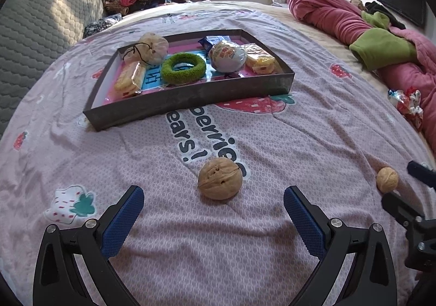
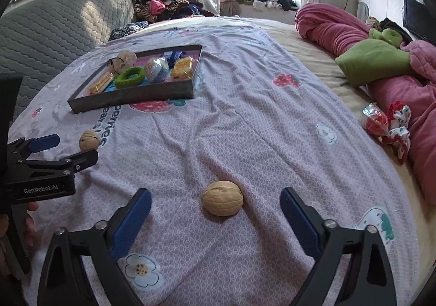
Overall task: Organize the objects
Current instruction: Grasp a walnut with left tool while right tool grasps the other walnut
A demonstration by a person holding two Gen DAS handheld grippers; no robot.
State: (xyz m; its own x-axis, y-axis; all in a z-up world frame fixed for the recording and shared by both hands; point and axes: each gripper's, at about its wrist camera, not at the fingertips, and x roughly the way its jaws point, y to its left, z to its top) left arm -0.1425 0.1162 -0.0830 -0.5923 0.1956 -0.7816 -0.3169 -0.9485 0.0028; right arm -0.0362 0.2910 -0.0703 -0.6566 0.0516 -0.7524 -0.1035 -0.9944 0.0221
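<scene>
Both reaches are in hand. The left hand-held gripper (image 1: 214, 206), jaws wide and empty, faces a walnut (image 1: 220, 178) at lower centre; the right hand-held gripper (image 2: 215, 206) likewise faces the paler walnut (image 2: 222, 198). Next: straddle, close, carry to the tray (image 1: 190, 98) at upper left.

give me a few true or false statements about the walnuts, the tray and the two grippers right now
1. Both walnuts lie on the bedsheet, outside the tray. True.
2. The left gripper is shut on a walnut. False: it is open, the left walnut just ahead of its fingertips.
3. A green ring lies in the tray. True.
4. The right walnut is already in the tray. False: it lies on the sheet before the open right gripper.
</scene>
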